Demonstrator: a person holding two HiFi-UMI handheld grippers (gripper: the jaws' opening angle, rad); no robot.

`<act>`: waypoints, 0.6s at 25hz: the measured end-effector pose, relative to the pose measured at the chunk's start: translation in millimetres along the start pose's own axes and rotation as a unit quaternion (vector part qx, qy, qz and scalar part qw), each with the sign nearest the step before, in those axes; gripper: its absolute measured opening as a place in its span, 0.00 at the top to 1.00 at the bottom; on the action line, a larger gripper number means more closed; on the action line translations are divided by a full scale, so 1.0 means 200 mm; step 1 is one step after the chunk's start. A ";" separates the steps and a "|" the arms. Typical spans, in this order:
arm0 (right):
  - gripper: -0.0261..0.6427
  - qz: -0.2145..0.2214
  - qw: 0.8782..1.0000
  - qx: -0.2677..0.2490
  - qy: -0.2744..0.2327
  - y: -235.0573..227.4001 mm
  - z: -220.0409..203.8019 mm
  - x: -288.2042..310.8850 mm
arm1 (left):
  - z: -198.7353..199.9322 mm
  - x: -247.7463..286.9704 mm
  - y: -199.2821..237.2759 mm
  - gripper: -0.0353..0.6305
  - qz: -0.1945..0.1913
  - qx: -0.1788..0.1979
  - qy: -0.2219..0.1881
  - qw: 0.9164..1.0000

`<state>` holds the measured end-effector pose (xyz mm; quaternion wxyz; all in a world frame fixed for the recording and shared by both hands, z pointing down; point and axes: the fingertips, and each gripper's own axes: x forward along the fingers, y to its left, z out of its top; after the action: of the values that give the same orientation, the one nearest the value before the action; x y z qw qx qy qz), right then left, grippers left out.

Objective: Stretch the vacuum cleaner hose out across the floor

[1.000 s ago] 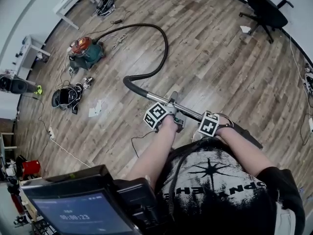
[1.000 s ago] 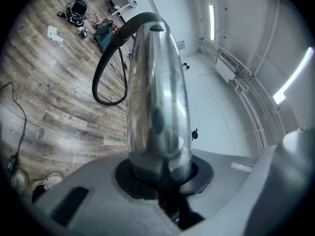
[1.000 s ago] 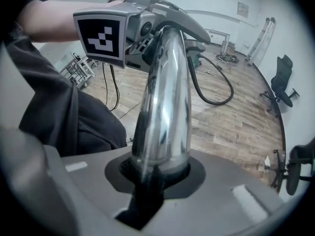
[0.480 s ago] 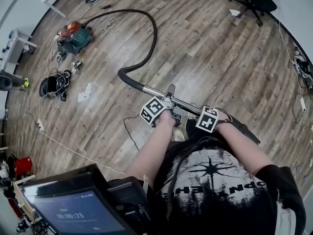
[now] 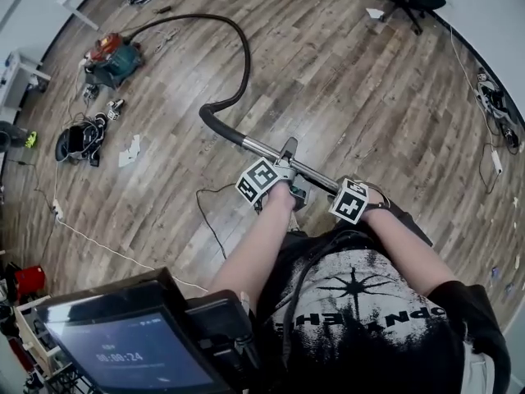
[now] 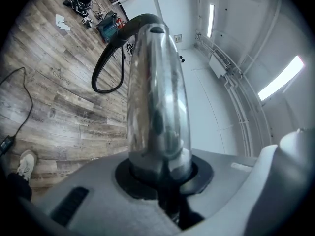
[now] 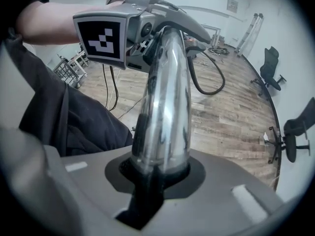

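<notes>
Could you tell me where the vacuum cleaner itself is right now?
In the head view the vacuum cleaner sits on the floor at upper left, at the far end of the hose, above a pile of cables.

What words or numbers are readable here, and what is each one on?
"00:00:24": on the screen, small but legible.
Shirt print: letters upside down, not surely readable.
Marker cubes: black-and-white patterns, no words.
Wall sign: too small to read.
</notes>
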<state>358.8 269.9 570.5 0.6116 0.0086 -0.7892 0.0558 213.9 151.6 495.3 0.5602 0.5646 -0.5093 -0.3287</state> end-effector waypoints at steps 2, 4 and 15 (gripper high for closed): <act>0.83 -0.002 1.000 -0.008 -0.006 0.00 -0.06 -0.03 | -0.06 -0.01 -0.04 0.86 0.000 0.003 -0.008 1.000; 0.83 -0.004 1.000 -0.018 -0.012 -0.01 -0.15 -0.08 | -0.15 0.00 -0.09 0.86 0.001 0.008 -0.021 1.000; 0.83 0.026 0.998 -0.063 -0.017 0.07 -0.97 -0.24 | -0.95 0.00 -0.18 0.86 0.027 0.004 -0.065 0.997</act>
<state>555.7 300.6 571.4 0.5959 -0.0493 -0.8013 0.0211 399.6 202.4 490.5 0.5324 0.5300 -0.5613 -0.3472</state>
